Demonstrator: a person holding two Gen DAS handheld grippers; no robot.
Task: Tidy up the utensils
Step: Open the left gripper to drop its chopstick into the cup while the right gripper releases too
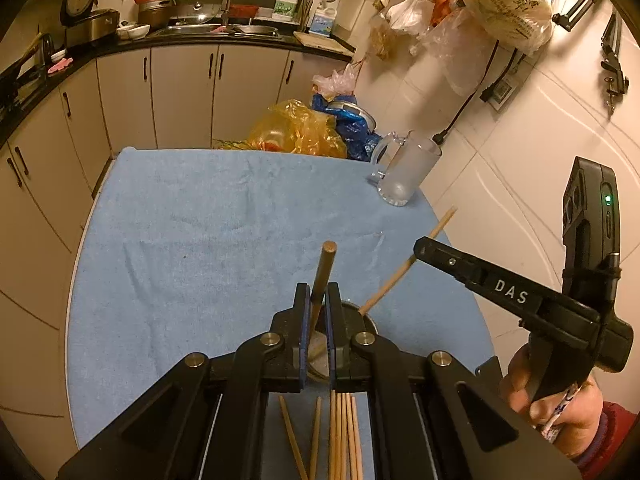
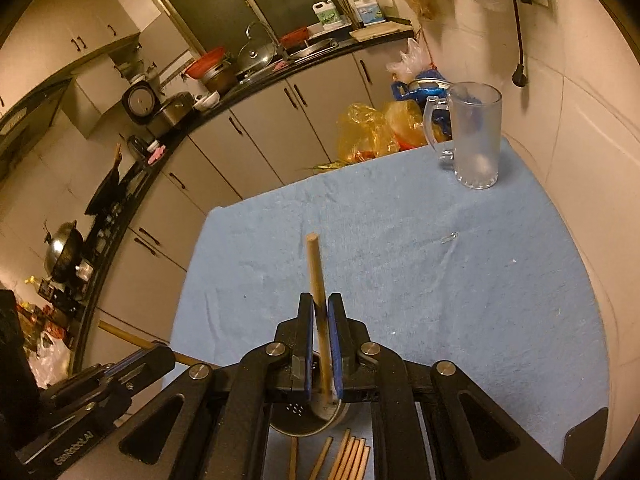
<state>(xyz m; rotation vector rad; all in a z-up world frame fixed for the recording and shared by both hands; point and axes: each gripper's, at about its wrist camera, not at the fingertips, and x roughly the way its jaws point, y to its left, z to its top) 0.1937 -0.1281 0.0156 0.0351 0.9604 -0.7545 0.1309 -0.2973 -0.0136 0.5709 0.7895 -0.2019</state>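
Note:
My left gripper (image 1: pixel 318 296) is shut on a wooden chopstick (image 1: pixel 326 264) that sticks up past its fingers. Right under it stands a round metal holder (image 1: pixel 368 320) on the blue towel (image 1: pixel 200 240). The right gripper (image 1: pixel 418 247) comes in from the right, held by a hand, and a second chopstick (image 1: pixel 440 226) in it slants down into the holder. In the right wrist view my right gripper (image 2: pixel 320 304) is shut on that chopstick (image 2: pixel 314 264) above the perforated holder (image 2: pixel 296 420). The left gripper (image 2: pixel 166 350) shows at lower left. Several loose chopsticks (image 2: pixel 352 460) lie near the towel's front edge.
A frosted glass mug (image 1: pixel 404 172) stands at the towel's far right corner by the tiled wall. Yellow and blue plastic bags (image 1: pixel 304 128) sit behind the table. Kitchen cabinets and a counter with a sink (image 1: pixel 216 28) run along the back and left.

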